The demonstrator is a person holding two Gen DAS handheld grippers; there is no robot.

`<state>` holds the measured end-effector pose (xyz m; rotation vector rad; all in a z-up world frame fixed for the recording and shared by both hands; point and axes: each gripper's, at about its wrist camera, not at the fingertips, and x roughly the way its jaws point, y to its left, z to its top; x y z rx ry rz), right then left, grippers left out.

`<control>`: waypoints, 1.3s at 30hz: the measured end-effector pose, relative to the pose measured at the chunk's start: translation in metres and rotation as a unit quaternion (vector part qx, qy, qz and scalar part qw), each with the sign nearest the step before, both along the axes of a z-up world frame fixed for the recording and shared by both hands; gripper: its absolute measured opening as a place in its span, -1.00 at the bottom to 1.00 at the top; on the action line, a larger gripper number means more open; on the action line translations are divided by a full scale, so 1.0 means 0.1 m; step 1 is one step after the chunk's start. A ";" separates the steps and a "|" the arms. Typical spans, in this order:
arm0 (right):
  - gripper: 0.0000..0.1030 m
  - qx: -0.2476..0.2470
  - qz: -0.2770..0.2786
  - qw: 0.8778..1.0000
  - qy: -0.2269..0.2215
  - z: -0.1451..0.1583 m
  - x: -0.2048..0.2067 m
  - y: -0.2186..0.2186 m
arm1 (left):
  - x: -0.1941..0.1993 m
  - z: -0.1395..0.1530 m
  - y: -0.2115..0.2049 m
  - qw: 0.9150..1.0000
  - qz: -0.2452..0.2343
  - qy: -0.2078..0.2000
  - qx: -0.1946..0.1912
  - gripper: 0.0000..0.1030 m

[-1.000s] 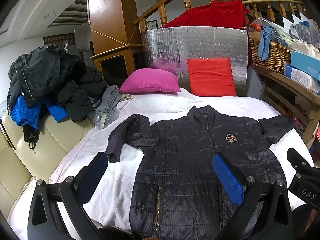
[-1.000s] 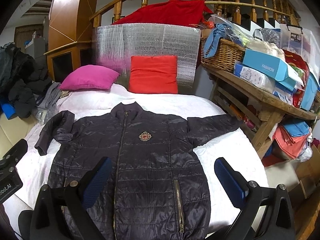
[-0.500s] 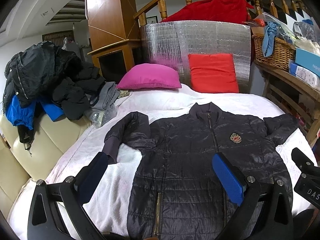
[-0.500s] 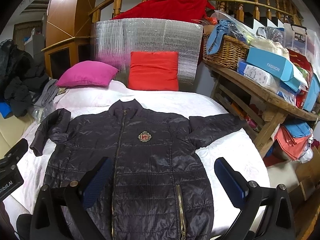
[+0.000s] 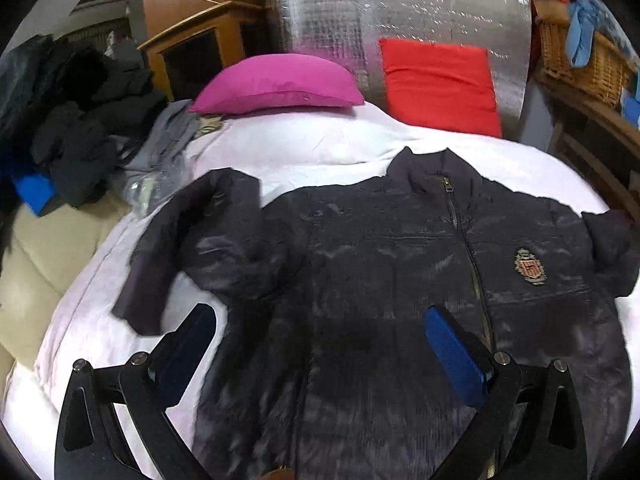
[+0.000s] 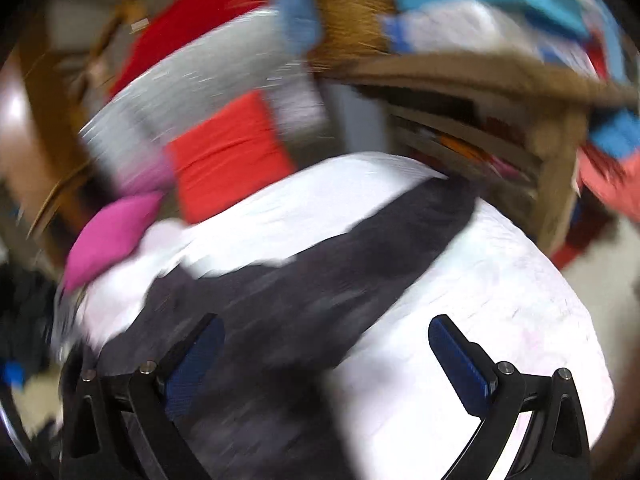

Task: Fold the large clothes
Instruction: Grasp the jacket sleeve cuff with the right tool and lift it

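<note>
A dark quilted jacket [image 5: 400,280] lies flat, front up and zipped, on a white bed cover [image 5: 312,148]. Its left sleeve [image 5: 192,248] is bent down toward the bed edge. My left gripper [image 5: 320,344] is open and empty, low over the jacket's left chest. The right wrist view is heavily blurred; it shows the jacket's right sleeve [image 6: 420,220] stretched toward the bed's far right edge. My right gripper [image 6: 326,354] is open and empty above the jacket body, near that sleeve's armpit.
A pink pillow [image 5: 276,84] and a red pillow [image 5: 436,84] lean at the bed's head against a silver foil panel [image 5: 400,12]. A pile of dark clothes [image 5: 72,128] sits on a cream sofa at left. A wooden shelf [image 6: 480,80] with a basket stands right.
Both grippers have moved forward and lower toward the jacket. The right gripper has swung and tilted toward the jacket's right sleeve, blurring its view. The jacket has not moved.
</note>
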<state>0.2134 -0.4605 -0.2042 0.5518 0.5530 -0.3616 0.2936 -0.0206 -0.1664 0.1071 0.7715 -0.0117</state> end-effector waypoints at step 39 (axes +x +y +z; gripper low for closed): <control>-0.50 0.057 -0.032 0.993 -0.099 -0.14 1.05 -0.98 | 0.48 -0.48 -0.09 0.997 -0.040 0.052 -0.037 1.00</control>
